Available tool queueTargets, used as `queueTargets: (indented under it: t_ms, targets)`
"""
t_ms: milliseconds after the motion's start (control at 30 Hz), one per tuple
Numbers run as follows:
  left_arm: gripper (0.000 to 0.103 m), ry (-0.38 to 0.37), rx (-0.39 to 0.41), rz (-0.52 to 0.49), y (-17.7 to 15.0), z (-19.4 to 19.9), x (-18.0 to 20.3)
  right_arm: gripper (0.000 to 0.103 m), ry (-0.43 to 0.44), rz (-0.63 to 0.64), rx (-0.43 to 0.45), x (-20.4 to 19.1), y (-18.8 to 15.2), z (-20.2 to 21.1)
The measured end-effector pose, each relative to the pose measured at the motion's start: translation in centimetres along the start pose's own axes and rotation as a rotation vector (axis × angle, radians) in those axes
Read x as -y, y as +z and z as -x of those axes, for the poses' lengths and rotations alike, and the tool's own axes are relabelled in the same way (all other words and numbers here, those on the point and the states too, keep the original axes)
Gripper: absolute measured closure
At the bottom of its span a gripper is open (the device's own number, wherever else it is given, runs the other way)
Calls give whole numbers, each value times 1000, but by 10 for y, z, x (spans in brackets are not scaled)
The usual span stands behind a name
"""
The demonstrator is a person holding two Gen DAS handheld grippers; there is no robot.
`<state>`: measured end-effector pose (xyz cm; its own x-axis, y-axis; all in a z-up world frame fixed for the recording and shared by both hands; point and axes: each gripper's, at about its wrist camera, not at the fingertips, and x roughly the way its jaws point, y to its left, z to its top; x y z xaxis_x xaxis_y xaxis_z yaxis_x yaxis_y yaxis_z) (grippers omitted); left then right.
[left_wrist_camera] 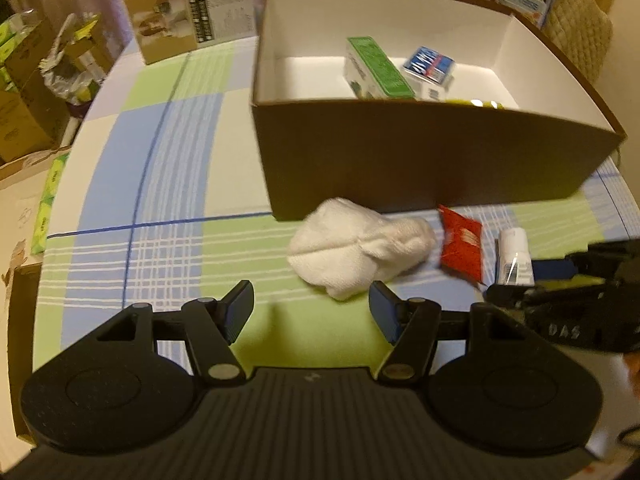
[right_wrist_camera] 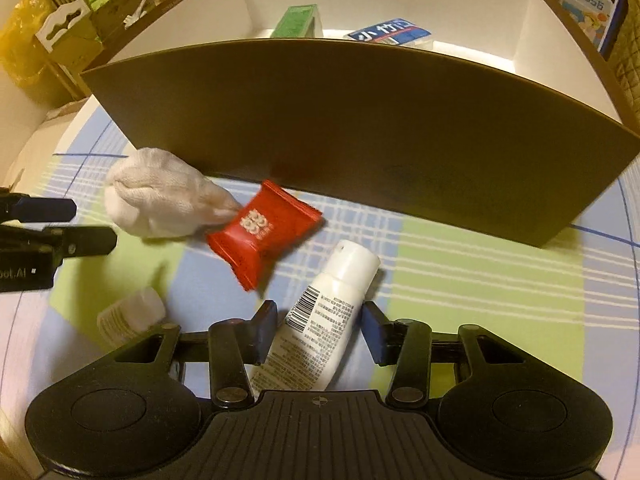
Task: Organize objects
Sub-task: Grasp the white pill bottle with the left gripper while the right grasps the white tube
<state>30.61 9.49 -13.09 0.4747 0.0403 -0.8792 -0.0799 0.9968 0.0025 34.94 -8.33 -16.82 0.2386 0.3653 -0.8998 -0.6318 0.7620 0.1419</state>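
White tube (right_wrist_camera: 320, 320) lain on tablecloth before brown box (right_wrist_camera: 360, 128), straddled by right gripper (right_wrist_camera: 320, 328), jaws wide, nothing clamped; left gripper (left_wrist_camera: 312, 312) spread empty, aimed at white cloth (left_wrist_camera: 360, 248) for boxing

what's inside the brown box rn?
Brown box holds a green carton, a blue-white carton and a yellow item mostly hidden by the near wall; floor there unseen.

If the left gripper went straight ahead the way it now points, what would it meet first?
Most likely the white cloth, lying just beyond the open left gripper, slightly right of its centre line. Behind the cloth stands the brown box. Depth is uncertain.
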Motion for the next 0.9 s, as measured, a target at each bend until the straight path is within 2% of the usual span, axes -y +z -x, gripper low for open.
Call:
queueTargets:
  t_ms: [167,367,567,667,900]
  targets:
    - [44,-72,-23,-48,-10,-5,8,60,18,36,17,5,-7,4]
    - [47,-128,-35,-159,-23,-11,27,60,39,41,31,11,-12,9]
    - [56,-174,-42,-223,-27,-9,41,60,37,40,28,12,-12,9]
    - [58,-183,-54,-244,-29,-12,44,60,31,51,26,12,-13,10]
    - [74,-171,-80,-257,-31,-21,47,60,4,70,14,7,-15,10]
